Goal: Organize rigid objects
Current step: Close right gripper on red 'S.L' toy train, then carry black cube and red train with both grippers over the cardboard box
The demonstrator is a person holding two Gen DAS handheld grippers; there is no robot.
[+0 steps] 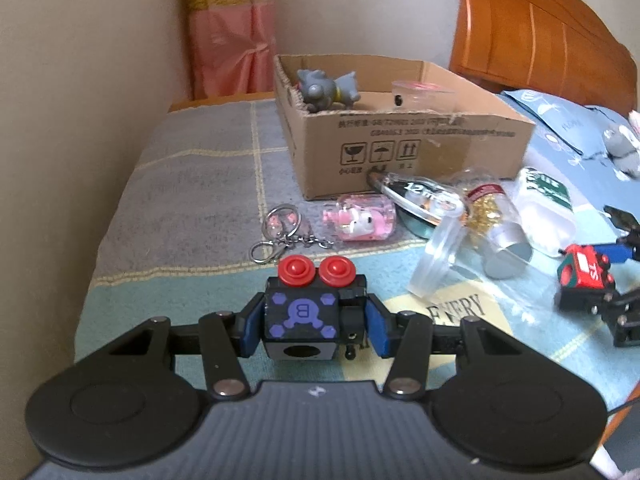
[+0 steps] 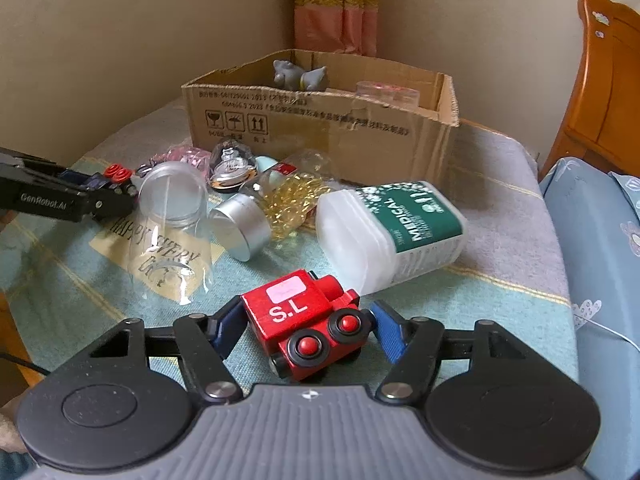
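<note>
The left wrist view alone shows the keychain (image 1: 280, 236) with its rings lying on the bed's checked blanket (image 1: 192, 184), and the pink capsule toy (image 1: 362, 220) beside it, just in front of the cardboard box (image 1: 400, 148). In that view the left tool (image 1: 312, 326) is closed tight on a black toy train car (image 1: 306, 316) with 2 red wheels facing up, its blue pads pressed against both sides.

The right wrist view alone gives the label of the white and green bottle (image 2: 396, 228), lying on its side near the box (image 2: 320, 128), and the silver cap of the jar of yellow capsules (image 2: 276, 204) beside it. There the right tool (image 2: 304, 330) has a red toy train engine (image 2: 310, 322) marked S.L between its pads, which touch it at both sides; the engine lies tilted with 2 wheels toward the camera. A clear plastic cup (image 2: 172, 232) lies on its side between the 2 tools.

Inside the box sit a grey animal figure (image 1: 324, 88) against the far left wall and a clear lidded tub (image 1: 420, 94) to its right
</note>
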